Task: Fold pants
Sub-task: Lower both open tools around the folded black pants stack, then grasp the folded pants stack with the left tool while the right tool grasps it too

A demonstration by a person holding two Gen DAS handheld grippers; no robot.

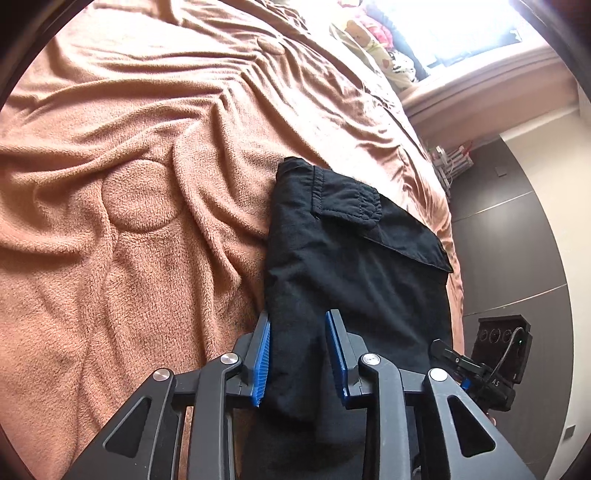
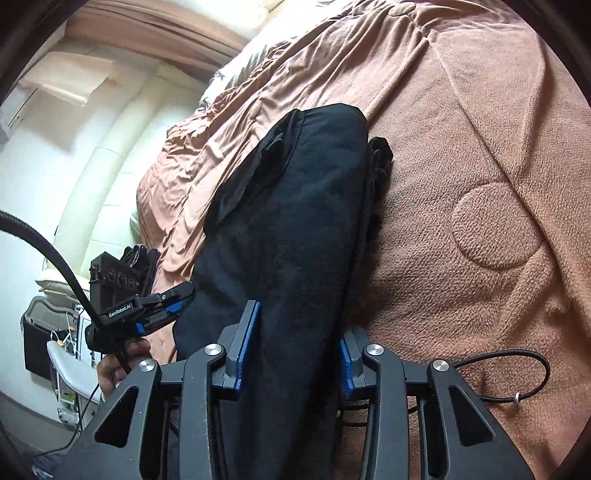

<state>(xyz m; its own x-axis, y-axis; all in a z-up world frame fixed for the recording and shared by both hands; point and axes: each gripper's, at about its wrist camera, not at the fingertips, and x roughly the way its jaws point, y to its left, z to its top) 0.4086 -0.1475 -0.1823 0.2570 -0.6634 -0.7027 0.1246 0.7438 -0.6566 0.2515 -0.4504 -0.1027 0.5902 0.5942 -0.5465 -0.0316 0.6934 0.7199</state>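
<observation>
While both tools bite the near end of the cloth, the scene reads as follows.

Left hand-held gripper (image 1: 297,325): jaws part closed, black cloth bunched between the blue pads; it looks pinched, held at the pants' near edge.
Right hand-held gripper (image 2: 300,325): jaws narrowed round a thick roll of the same cloth, both pads against it; judged a grip.
Pants (image 1: 354,258): black, already doubled into a long bundle, lying on the bed near its edge, waistband and a pocket flap at the far end.
Step in hand: likely lifting the near end to carry it over toward the waistband.
How to do it well: raise both ends level and together, keep the layers squared, lay the fold down without dragging the blanket (image 1: 147,166).
Pose: both tools tilt downward along the bundle, side by side; a hand (image 2: 118,365) holds the left tool, seen in the right wrist view.
Farther off: rumpled brown blanket, then a bright window (image 1: 461,33).
</observation>
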